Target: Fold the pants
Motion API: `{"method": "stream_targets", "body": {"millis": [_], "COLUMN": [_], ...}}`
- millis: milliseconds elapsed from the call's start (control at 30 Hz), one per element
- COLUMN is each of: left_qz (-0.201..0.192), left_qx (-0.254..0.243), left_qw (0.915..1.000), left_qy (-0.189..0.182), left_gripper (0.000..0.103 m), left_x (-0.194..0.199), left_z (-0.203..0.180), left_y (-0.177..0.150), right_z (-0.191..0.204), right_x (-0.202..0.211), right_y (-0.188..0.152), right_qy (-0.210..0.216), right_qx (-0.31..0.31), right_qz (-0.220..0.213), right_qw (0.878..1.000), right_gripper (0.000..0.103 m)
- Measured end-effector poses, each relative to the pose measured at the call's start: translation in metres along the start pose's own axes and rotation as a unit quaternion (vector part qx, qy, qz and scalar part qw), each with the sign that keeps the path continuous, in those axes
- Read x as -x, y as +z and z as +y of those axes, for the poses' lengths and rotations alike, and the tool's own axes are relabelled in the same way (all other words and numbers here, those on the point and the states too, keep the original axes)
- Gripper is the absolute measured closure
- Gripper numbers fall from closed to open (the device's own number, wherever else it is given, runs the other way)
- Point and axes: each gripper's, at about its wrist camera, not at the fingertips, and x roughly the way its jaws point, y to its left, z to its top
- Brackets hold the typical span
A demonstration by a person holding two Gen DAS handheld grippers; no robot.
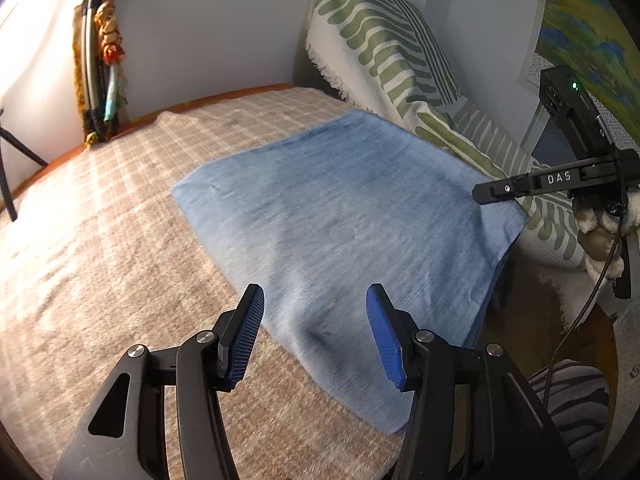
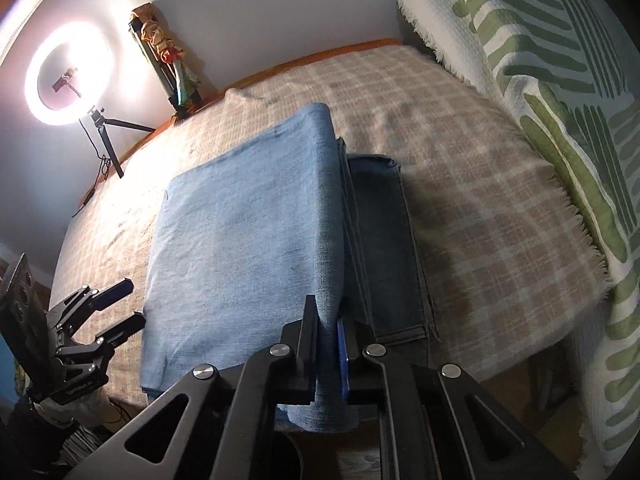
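The right gripper [image 2: 326,340] has its jaws clenched on a raised fold of the blue pants [image 2: 240,240], while the left gripper [image 1: 316,320] hovers with jaws released above the near edge of the same cloth. Beyond both, the pants lie on a bed under a beige checked blanket [image 1: 100,220], with a green-patterned pillow [image 1: 384,40] against the wall. Only the right wrist view shows the ring light [image 2: 66,76] and the darker denim layer [image 2: 384,248] beside the fold.
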Motion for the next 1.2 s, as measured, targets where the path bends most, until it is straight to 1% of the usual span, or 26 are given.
{"method": "stream_targets", "body": {"millis": [100, 267, 300, 367, 467, 500, 533, 600, 667, 767, 800, 833, 900, 933, 1000, 1067, 1200], "left_qz": [-0.002, -0.003, -0.003, -0.001, 0.006, 0.011, 0.016, 0.021, 0.021, 0.024, 0.027, 0.03, 0.034, 0.037, 0.047, 0.057, 0.076], "left_qx": [0.0, 0.003, 0.006, 0.019, 0.042, 0.058, 0.076, 0.102, 0.123, 0.153, 0.159, 0.164, 0.164, 0.165, 0.17, 0.177, 0.192], "left_qw": [1.0, 1.0, 0.9999, 0.9998, 0.999, 0.998, 0.9964, 0.9934, 0.9909, 0.9863, 0.9851, 0.9842, 0.984, 0.9837, 0.9822, 0.9803, 0.9761], "left_qy": [0.004, 0.009, 0.008, 0.002, -0.011, -0.023, -0.036, -0.047, -0.049, -0.057, -0.059, -0.06, -0.06, -0.062, -0.065, -0.066, -0.069], "left_gripper": [0.051, 0.05, 0.049, 0.047, 0.047, 0.047, 0.047, 0.047, 0.046, 0.046, 0.046, 0.046, 0.046, 0.046, 0.046, 0.046, 0.046], "left_x": [0.003, 0.007, 0.007, 0.008, 0.01, 0.01, 0.01, 0.011, 0.012, 0.011, 0.01, 0.009, 0.006, 0.004, -0.003, -0.013, -0.031], "left_z": [0.003, 0.01, 0.012, 0.017, 0.026, 0.032, 0.039, 0.049, 0.059, 0.072, 0.074, 0.076, 0.076, 0.076, 0.075, 0.075, 0.077], "left_y": [0.0, -0.001, -0.001, -0.003, -0.005, -0.006, -0.006, -0.005, -0.001, 0.005, 0.007, 0.009, 0.011, 0.012, 0.014, 0.015, 0.016], "right_z": [0.003, -0.005, -0.005, -0.003, -0.003, -0.004, -0.006, -0.01, -0.017, -0.026, -0.029, -0.034, -0.042, -0.045, -0.051, -0.052, -0.052], "right_x": [-0.004, -0.012, -0.014, -0.024, -0.03, -0.029, -0.028, -0.022, -0.009, 0.012, 0.017, 0.021, 0.028, 0.029, 0.023, 0.013, -0.015], "right_y": [-0.005, -0.011, -0.012, -0.014, -0.014, -0.013, -0.012, -0.011, -0.009, -0.001, 0.002, 0.006, 0.015, 0.019, 0.028, 0.032, 0.037], "right_qy": [-0.015, -0.019, -0.025, -0.047, -0.055, -0.054, -0.053, -0.059, -0.047, -0.018, -0.011, -0.002, 0.016, 0.032, 0.061, 0.069, 0.089], "right_qx": [0.01, -0.001, 0.002, 0.018, 0.024, 0.024, 0.023, 0.02, 0.019, 0.02, 0.018, 0.013, 0.0, -0.004, -0.008, -0.007, 0.008], "right_qz": [0.005, 0.009, 0.01, 0.017, 0.021, 0.023, 0.025, 0.022, 0.011, -0.017, -0.022, -0.025, -0.04, -0.043, -0.04, -0.038, -0.016], "right_qw": [1.0, 1.0, 1.0, 0.999, 0.998, 0.998, 0.998, 0.998, 0.999, 1.0, 1.0, 1.0, 0.999, 0.999, 0.997, 0.997, 0.996], "right_gripper": [0.099, 0.099, 0.099, 0.099, 0.097, 0.093, 0.087, 0.072, 0.068, 0.058, 0.045, 0.035, 0.033, 0.029, 0.023, 0.021, 0.02]}}
